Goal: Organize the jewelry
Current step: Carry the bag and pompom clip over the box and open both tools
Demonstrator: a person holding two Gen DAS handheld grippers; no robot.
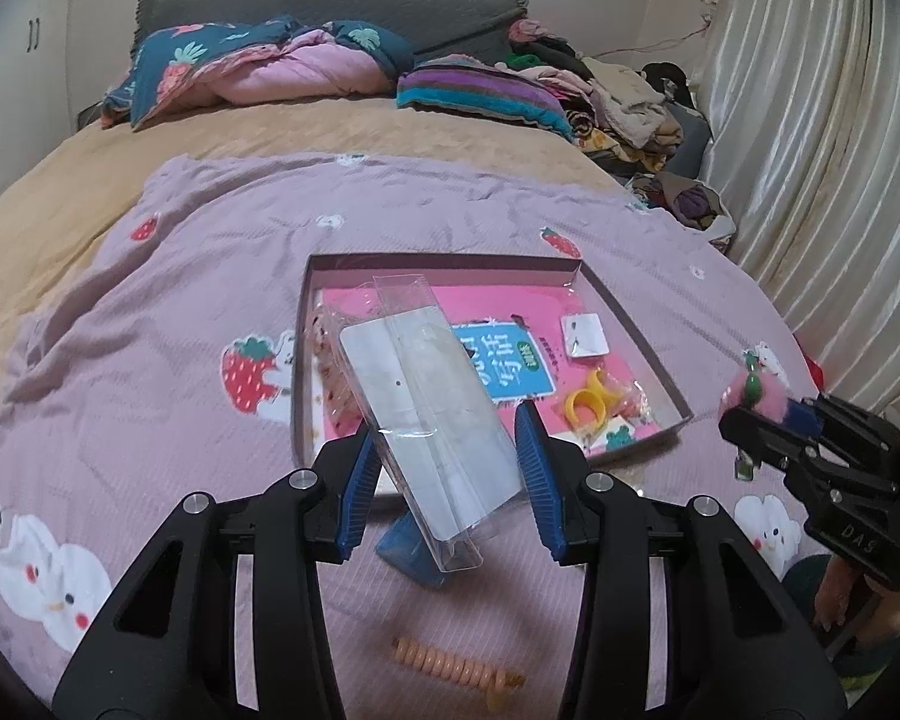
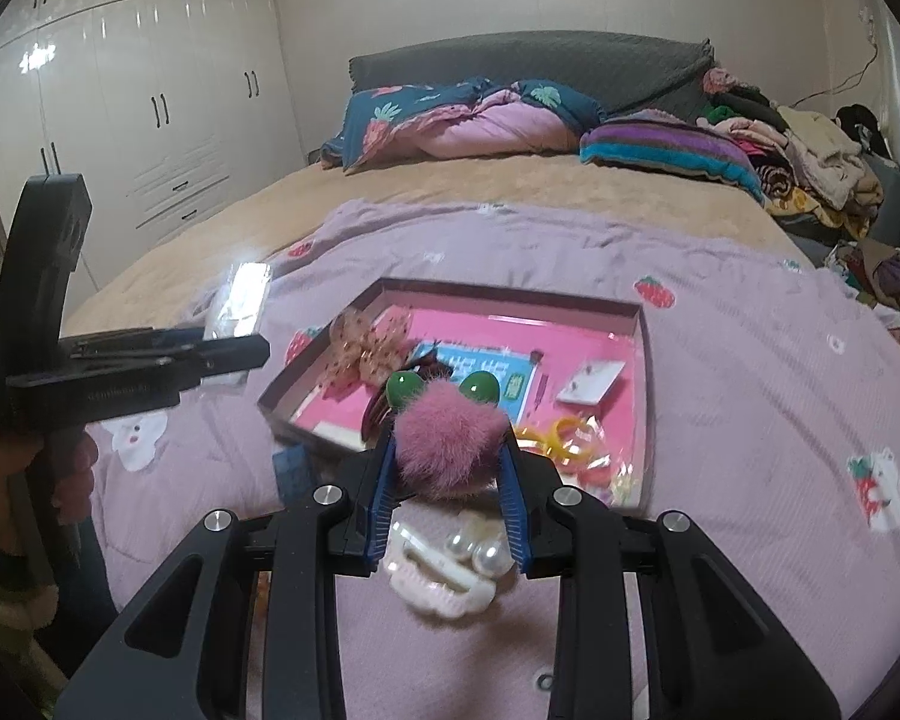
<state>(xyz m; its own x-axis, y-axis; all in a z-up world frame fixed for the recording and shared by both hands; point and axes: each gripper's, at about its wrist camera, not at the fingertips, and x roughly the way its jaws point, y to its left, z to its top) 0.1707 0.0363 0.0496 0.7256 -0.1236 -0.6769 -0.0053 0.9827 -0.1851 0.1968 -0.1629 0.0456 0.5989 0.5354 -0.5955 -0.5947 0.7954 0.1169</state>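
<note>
Your left gripper (image 1: 447,450) clamps a clear flat plastic packet (image 1: 426,414), your right gripper (image 2: 447,480) grips a fluffy pink pompom hair clip (image 2: 444,444), both above the shallow pink-lined cardboard tray (image 2: 645,360).

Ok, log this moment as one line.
left gripper: shut on clear packet | right gripper: shut on pink pompom | tray: on bedspread, ahead of both

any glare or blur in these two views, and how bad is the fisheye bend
Left wrist view: sharp overall, soft sheen on the clear plastic package in the left gripper; bed edges bow strongly. Right wrist view: bright glare on that package and the wardrobe doors, the pink pompom clip slightly soft, corners vignetted black.
</note>
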